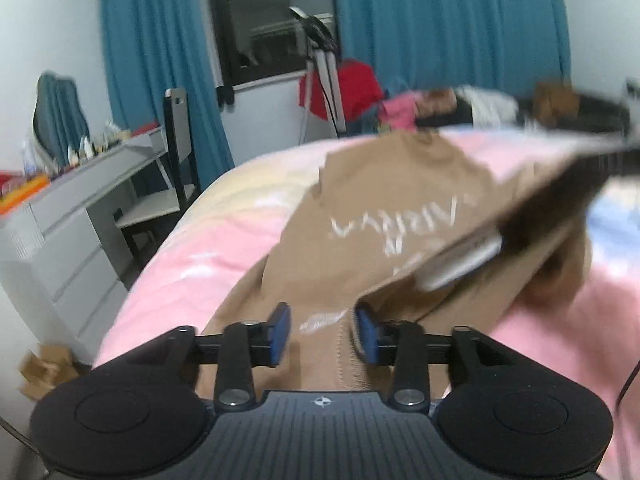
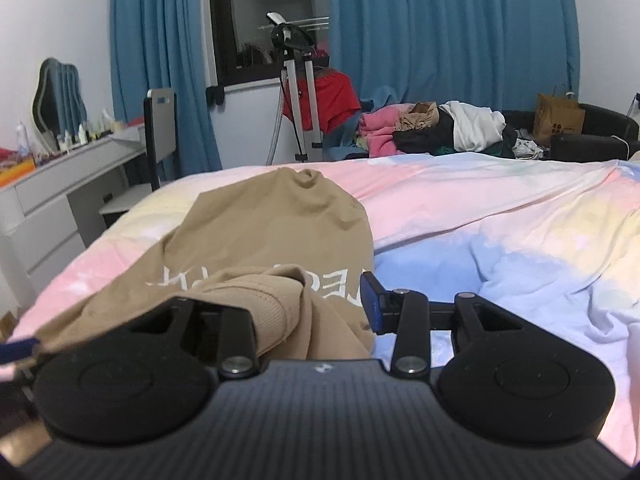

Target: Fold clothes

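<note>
— Left claw first: how do its pads stand?
— Spread apart, blue pads on either side of a ribbed tan fold, with daylight between pad and cloth on the left; on the right the cloth comes close to the pad, and I cannot tell if it touches.
— And the right claw?
— Also parted. Its right blue pad stands clear of the cloth. The left finger is buried under a bunched tan fold, so its pad cannot be seen.
— Where is the shirt itself?
— On the bed, lying on a pastel pink, blue and yellow cover, partly folded over on itself, white lettering showing on the flat part. It sits directly under and ahead of both claws, its far end rumpled into a small peak.
— Anything crossing the left view?
— A blurred dark shape comes in from the right above the shirt; too smeared to name.
— Farther out?
— A tripod by the window, blue curtains, a clothes pile behind the bed, and a grey table with bottles at left.
</note>
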Demonstrator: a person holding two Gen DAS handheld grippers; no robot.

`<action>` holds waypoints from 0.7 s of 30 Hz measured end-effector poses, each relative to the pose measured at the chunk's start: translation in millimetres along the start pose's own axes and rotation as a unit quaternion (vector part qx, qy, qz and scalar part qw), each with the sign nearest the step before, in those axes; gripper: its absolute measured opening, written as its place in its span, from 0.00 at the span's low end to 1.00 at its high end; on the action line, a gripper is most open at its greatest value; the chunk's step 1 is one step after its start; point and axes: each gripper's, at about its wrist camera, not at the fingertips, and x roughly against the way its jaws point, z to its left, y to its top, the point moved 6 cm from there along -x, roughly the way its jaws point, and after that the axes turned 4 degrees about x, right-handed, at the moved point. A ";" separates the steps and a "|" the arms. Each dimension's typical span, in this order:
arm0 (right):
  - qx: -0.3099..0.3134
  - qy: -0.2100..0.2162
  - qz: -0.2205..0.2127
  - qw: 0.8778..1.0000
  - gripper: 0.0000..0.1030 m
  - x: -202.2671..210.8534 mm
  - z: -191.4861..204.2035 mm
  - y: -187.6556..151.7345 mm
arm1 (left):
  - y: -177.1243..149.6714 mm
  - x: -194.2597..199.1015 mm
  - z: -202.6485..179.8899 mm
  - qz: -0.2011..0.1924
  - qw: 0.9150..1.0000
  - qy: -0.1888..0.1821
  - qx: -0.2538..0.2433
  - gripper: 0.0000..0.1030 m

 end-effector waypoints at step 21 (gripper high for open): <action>0.002 -0.022 -0.033 0.999 0.41 5.7 -7.3 24.6 | 45.5 45.4 70.8 -0.168 0.956 0.042 0.236 0.22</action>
